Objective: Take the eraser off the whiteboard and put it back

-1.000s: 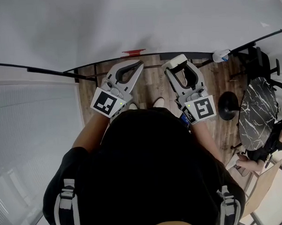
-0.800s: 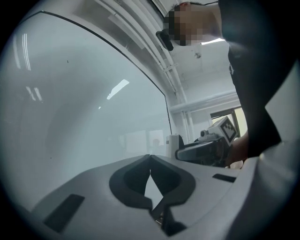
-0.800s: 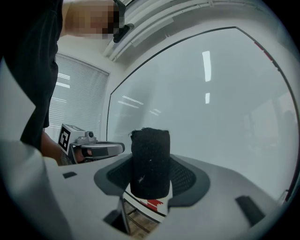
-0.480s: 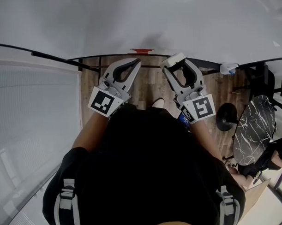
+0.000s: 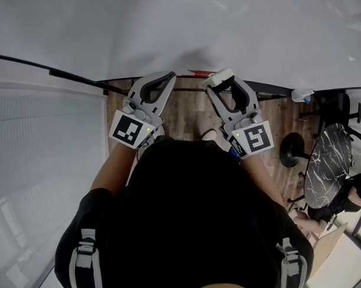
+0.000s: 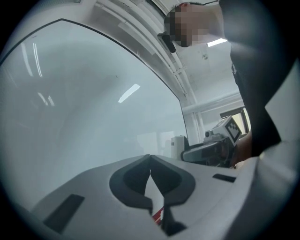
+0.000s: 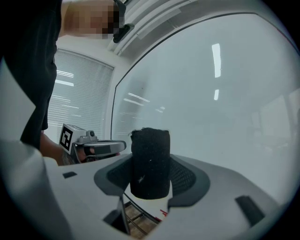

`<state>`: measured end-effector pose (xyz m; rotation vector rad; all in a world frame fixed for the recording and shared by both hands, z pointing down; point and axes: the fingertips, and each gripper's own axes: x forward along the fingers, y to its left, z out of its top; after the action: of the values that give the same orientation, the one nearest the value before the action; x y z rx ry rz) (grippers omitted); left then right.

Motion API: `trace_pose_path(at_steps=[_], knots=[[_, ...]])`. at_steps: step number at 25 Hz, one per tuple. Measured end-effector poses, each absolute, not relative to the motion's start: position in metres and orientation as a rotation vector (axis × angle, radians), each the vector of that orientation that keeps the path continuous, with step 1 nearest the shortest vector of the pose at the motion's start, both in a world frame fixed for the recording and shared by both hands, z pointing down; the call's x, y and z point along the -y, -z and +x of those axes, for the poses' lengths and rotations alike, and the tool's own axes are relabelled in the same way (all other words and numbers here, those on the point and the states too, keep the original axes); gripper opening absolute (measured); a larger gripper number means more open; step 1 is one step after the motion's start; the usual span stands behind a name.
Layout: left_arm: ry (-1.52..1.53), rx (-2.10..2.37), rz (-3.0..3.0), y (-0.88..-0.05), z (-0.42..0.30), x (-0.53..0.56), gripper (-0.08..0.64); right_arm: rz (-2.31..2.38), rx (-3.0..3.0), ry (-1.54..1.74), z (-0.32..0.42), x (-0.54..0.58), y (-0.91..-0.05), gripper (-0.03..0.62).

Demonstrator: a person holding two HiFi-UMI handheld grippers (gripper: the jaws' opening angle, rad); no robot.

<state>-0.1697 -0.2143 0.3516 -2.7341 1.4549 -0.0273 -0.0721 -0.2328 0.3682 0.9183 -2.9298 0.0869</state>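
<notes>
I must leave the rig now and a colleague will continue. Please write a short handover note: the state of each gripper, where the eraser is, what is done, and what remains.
Left gripper: jaws together, nothing between them, held level beside the right one.
Right gripper: shut on the eraser, whose dark felt end sticks up between the jaws.
Whiteboard: directly ahead of both grippers, close.
Done: the eraser is off the board and held in the grip.
Left: put the eraser back on the whiteboard, open the right jaws, pull away.

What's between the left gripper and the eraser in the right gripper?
Nothing: in the head view the gap from left gripper to eraser, clamped in the right gripper, is bare, wood floor below.
</notes>
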Motion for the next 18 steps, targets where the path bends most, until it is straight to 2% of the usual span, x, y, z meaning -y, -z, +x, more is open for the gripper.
trace_pose_path(at_steps=[3,14,18], knots=[[0.019,-1.42,-2.759,-0.357,-0.215,0.218,0.005,0.968,2.9,-0.088,-0.116,0.237,-0.373,0.219],[0.048,-1.27,-2.811,-0.341,-0.214,0.216,0.005,1.193,2.837,-0.116,-0.116,0.239,-0.365,0.219],[0.042,-1.211,-2.832,-0.341,-0.237,0.218,0.005,1.293,2.786,-0.145,-0.136,0.246,-0.369,0.221]])
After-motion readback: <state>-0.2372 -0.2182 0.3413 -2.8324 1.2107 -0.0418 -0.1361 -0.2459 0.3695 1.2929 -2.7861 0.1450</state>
